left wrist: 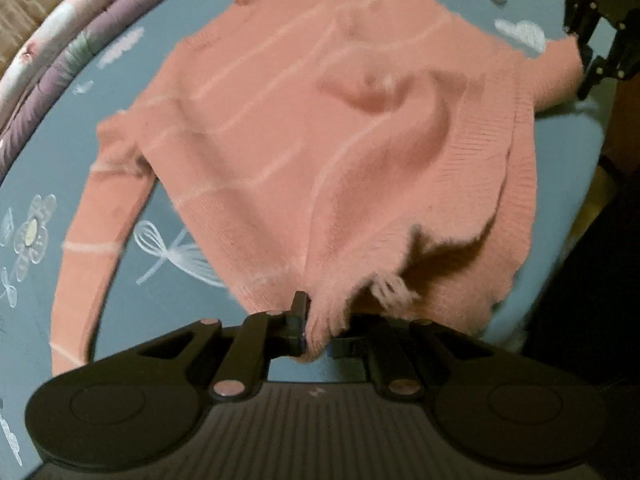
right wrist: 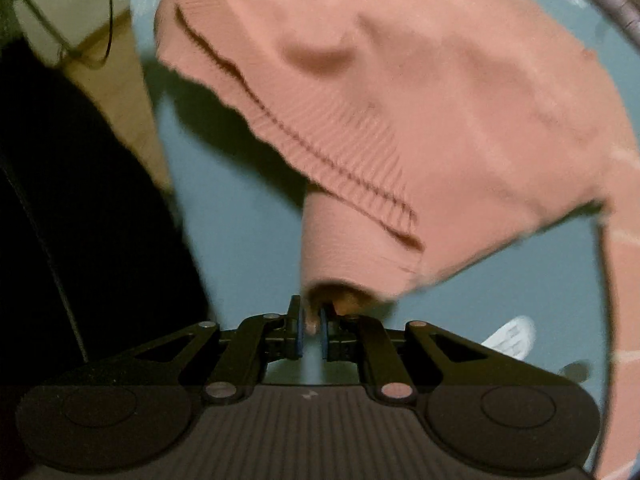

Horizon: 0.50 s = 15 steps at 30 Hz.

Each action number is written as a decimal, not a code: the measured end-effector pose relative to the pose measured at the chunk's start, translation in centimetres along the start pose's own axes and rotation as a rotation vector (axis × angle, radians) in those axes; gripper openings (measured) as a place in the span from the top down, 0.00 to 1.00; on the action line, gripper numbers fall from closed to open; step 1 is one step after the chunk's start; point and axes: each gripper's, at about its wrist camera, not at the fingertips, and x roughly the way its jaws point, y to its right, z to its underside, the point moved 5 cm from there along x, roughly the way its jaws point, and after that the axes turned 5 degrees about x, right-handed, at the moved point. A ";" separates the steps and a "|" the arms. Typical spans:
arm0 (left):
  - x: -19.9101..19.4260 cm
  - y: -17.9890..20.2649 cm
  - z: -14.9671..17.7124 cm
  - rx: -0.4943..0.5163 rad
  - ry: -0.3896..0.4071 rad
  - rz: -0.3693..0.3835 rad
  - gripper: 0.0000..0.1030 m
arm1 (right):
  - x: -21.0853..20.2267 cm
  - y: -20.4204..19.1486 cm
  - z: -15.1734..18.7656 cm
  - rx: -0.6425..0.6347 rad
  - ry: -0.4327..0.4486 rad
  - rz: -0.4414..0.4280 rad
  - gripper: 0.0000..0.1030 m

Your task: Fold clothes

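Note:
A pink knit sweater point(left wrist: 304, 128) with thin pale stripes lies spread over a blue sheet point(left wrist: 72, 152). My left gripper point(left wrist: 316, 332) is shut on a bunched piece of the sweater's edge, which lifts off the sheet toward it. One long sleeve point(left wrist: 100, 248) curves down the left side. In the left wrist view my right gripper point(left wrist: 592, 52) shows at the top right, at the sweater's far corner. In the right wrist view my right gripper point(right wrist: 313, 326) is shut on a pinch of the sweater point(right wrist: 420, 100) near its ribbed hem point(right wrist: 332, 152), and the cloth hangs in a fold above it.
The blue sheet point(right wrist: 240, 216) carries white dragonfly and flower prints point(left wrist: 172, 252). Rolled floral bedding point(left wrist: 60, 48) lines its upper left edge. Beyond the sheet's edge lie a pale floor point(right wrist: 116, 80), a thin dark cord point(right wrist: 108, 20) and a dark mass point(right wrist: 80, 200).

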 end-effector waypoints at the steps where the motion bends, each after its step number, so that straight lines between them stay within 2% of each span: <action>1: 0.4 0.0 0.2 -0.006 0.000 -0.001 0.91 | 0.5 -0.3 0.4 -0.001 -0.016 0.008 0.88; 2: 0.7 0.0 0.5 -0.013 0.001 -0.003 0.88 | 0.9 -0.6 0.9 -0.003 -0.032 0.016 0.88; 4: 0.9 0.1 1.0 -0.028 0.018 0.001 0.87 | 1.0 -0.7 1.6 0.020 -0.035 0.032 0.85; 7: 0.9 0.0 1.5 -0.051 0.044 -0.017 0.86 | -0.2 -0.2 2.4 0.067 0.003 0.073 0.83; 11: 0.4 0.4 1.7 -0.079 0.109 -0.069 0.90 | -2.5 0.4 2.6 0.127 0.118 0.144 0.77; 15: 0.0 1.1 2.3 -0.059 0.176 -0.126 0.91 | -4.7 -0.2 2.5 0.106 0.247 0.257 0.73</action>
